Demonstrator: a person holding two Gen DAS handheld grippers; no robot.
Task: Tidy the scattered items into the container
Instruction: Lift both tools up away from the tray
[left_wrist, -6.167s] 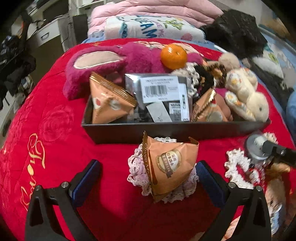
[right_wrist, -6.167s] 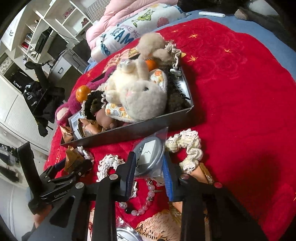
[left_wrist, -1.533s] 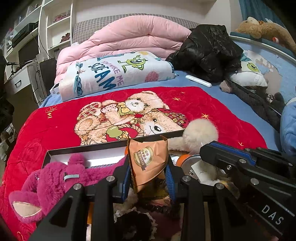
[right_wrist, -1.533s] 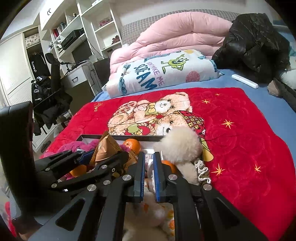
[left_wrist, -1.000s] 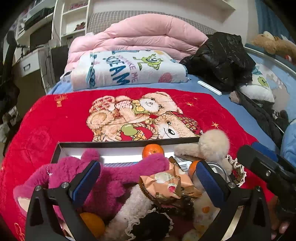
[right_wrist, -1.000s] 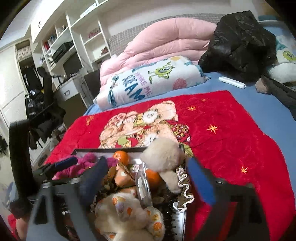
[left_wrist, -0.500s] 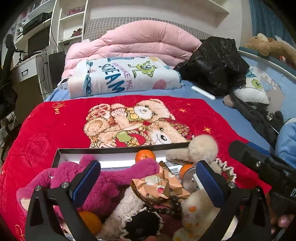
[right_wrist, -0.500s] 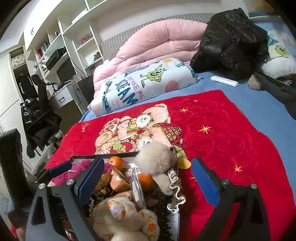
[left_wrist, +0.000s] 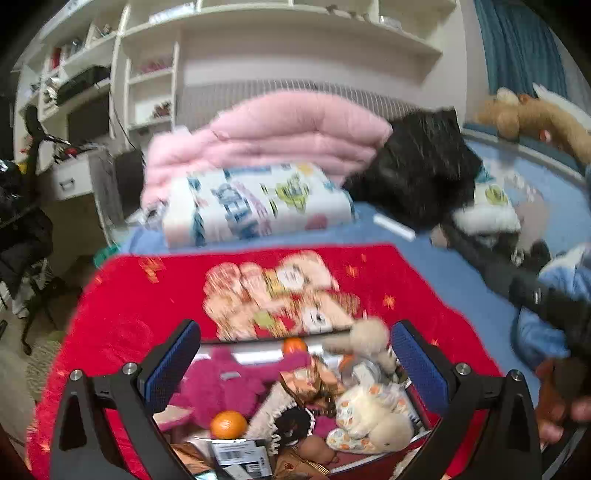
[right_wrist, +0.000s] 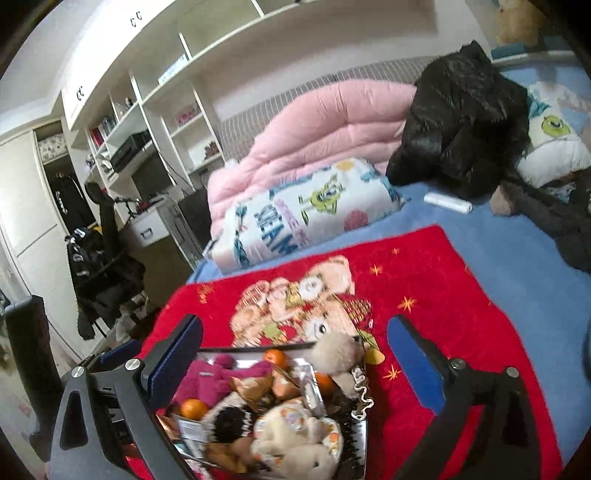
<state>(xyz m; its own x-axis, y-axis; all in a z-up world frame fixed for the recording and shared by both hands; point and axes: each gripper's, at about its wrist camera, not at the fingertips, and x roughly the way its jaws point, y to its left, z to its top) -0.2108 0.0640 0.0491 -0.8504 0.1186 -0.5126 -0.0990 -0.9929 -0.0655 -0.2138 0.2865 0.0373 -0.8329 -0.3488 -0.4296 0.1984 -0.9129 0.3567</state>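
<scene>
A dark shallow box (left_wrist: 251, 357) (right_wrist: 360, 448) sits on the red bear-print blanket (left_wrist: 147, 295) (right_wrist: 424, 280). It is full: a magenta plush (left_wrist: 225, 384) (right_wrist: 210, 376), a cream rabbit plush (left_wrist: 373, 413) (right_wrist: 295, 439), oranges (left_wrist: 228, 424) (right_wrist: 275, 357), brown snack packets (left_wrist: 314, 380) and a round tin in a clear bag (right_wrist: 308, 387). My left gripper (left_wrist: 295, 369) is open and empty, raised above the box. My right gripper (right_wrist: 295, 369) is open and empty, raised above the box. The left gripper also shows at the left edge of the right wrist view.
A folded pink quilt (left_wrist: 288, 125) and a cartoon-print roll (right_wrist: 310, 210) lie at the bed's far end, with a black jacket (right_wrist: 461, 129) to the right. White shelves (right_wrist: 155, 122) and a desk stand at the far left. A brown bear plush (left_wrist: 535, 118) is at the far right.
Both grippers let go of their items over the box about a second ago, opened wide and have since lifted up and back. The snack packet and bagged tin now lie in the box.
</scene>
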